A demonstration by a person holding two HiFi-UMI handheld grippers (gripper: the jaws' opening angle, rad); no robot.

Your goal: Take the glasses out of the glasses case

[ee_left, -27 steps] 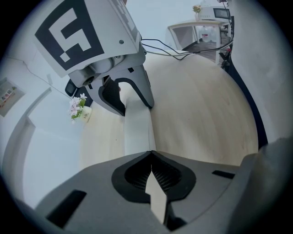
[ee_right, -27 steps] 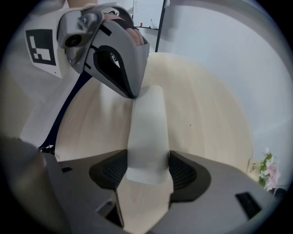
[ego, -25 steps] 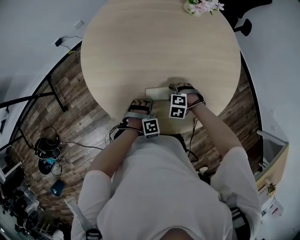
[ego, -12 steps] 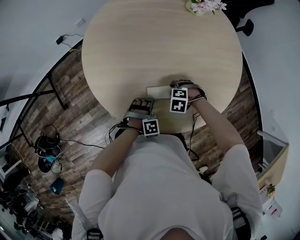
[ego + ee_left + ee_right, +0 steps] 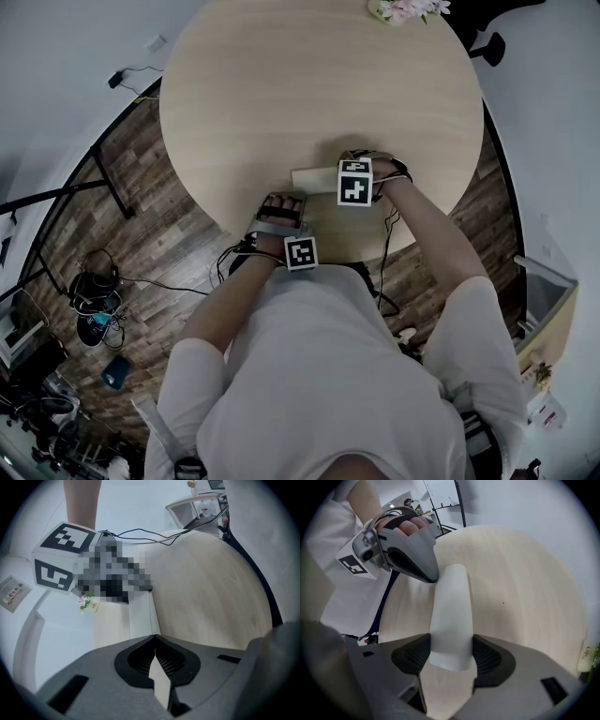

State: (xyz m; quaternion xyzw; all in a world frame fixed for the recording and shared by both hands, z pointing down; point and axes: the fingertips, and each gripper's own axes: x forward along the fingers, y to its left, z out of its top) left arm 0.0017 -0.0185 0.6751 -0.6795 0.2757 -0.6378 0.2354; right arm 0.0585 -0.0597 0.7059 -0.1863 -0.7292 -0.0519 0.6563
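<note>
One glasses case (image 5: 452, 604) sits clamped in the right gripper (image 5: 449, 657) jaws; left gripper (image 5: 155, 641) jaws shut beside it

Round wood table (image 5: 309, 84) w/ flowers (image 5: 408, 9) at far edge.

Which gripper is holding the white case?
The right gripper: its jaws squeeze the white glasses case, while the left gripper is shut with nothing between.
</note>
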